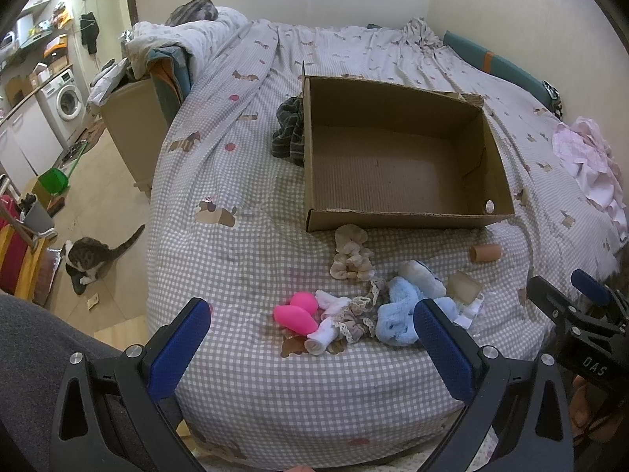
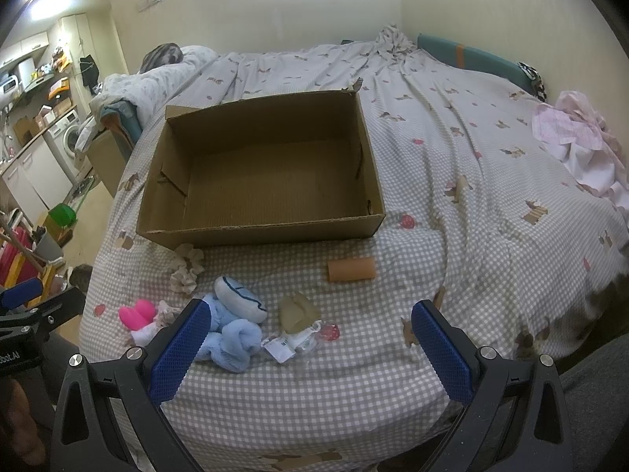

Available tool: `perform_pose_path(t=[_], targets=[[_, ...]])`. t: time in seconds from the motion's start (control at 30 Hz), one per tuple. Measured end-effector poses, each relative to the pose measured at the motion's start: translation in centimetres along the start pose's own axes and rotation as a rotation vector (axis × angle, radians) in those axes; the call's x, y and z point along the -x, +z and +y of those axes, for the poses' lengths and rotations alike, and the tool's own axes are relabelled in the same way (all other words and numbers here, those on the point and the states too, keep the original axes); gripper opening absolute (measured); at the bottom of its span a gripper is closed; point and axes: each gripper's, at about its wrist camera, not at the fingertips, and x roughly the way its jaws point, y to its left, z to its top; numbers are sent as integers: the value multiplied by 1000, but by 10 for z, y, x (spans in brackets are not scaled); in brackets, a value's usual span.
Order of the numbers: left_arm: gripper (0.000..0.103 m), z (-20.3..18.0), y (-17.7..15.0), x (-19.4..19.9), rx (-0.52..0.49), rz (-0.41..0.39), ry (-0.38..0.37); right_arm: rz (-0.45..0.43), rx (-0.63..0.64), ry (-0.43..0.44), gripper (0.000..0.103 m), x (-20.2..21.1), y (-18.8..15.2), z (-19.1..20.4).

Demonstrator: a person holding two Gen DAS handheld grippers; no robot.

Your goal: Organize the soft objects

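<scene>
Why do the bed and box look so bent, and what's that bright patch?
Left wrist view: the fisheye lens bows the bed and cardboard box, with black corners. Right wrist view: same bulge; ceiling light glares white at upper left; both sets of tongs stand open.

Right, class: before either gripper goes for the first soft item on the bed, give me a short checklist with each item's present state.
1. Cardboard box open, nothing inside: ok.
2. Left tongs open, holding nothing: ok.
3. Right tongs open, holding nothing: ok.
4. Soft items lie apart for a single pick: not ok; blue plush and white sock lie in a touching heap.
5. Pink squishy toy free on top: ok.
6. Cat clear of the bed: ok, on the floor.
</scene>
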Motion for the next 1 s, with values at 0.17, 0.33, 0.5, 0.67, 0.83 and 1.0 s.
perform_pose_path(t=[0.17, 0.33, 0.5, 0.67, 0.83, 1.0], targets=[[103, -1, -1, -1, 0, 0, -1, -1, 2, 0, 103, 0, -1, 0], [103, -1, -1, -1, 1, 2, -1, 0, 4, 0, 103, 0, 0, 1], [103, 0, -1, -1, -2, 6, 7, 6, -15, 10, 103, -2, 1, 0], [103, 2, -1, -4, -2, 21, 29, 7, -19, 18, 103, -4, 2, 0], [103, 8, 4, -8, 17, 80, 21, 12, -26, 40, 103, -4, 6, 0], [103, 24, 23, -22, 79, 177, 11, 61, -69, 93, 103, -7, 19, -9]])
